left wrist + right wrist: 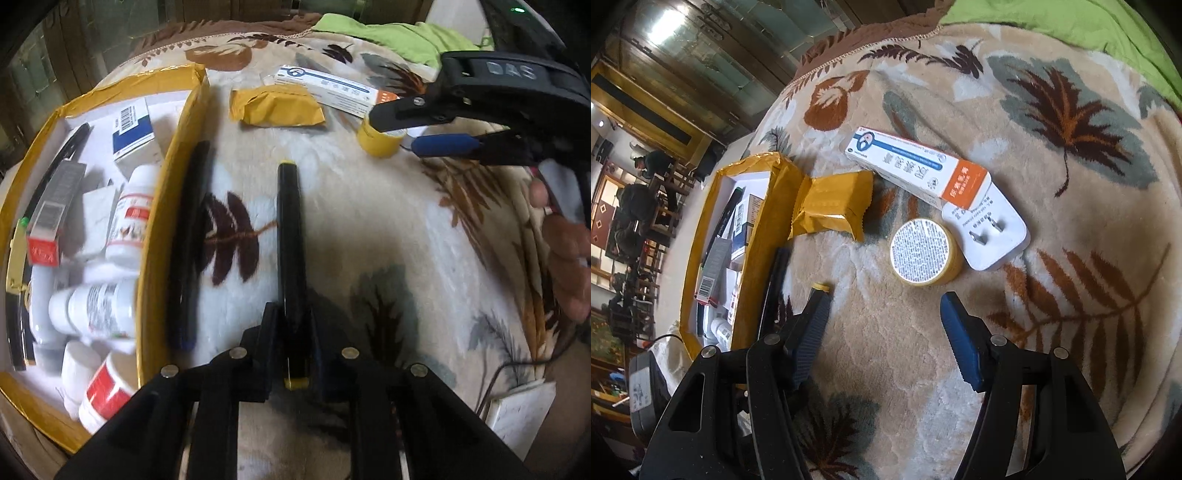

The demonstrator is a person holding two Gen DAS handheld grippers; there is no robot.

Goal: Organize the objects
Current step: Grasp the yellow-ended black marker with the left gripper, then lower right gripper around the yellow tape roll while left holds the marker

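My left gripper (291, 321) is shut on a black pen with yellow ends (290, 236), held over the leaf-patterned blanket. A yellow-taped box (162, 229) at the left holds bottles, cartons and a black strap. A dark pen (190, 240) lies beside the box wall. My right gripper (886, 310) is open and empty, just short of a round yellow tin (921, 251). Past the tin lie a white plug adapter (993, 236), a white and orange carton (916, 173) and a yellow packet (831, 206). The right gripper also shows in the left wrist view (413, 125).
A green cloth (1071, 26) lies at the blanket's far edge. A white block with a cable (521, 410) sits at the near right. The box (757, 236) stands left of the right gripper. A dark device (642, 391) lies at the lower left.
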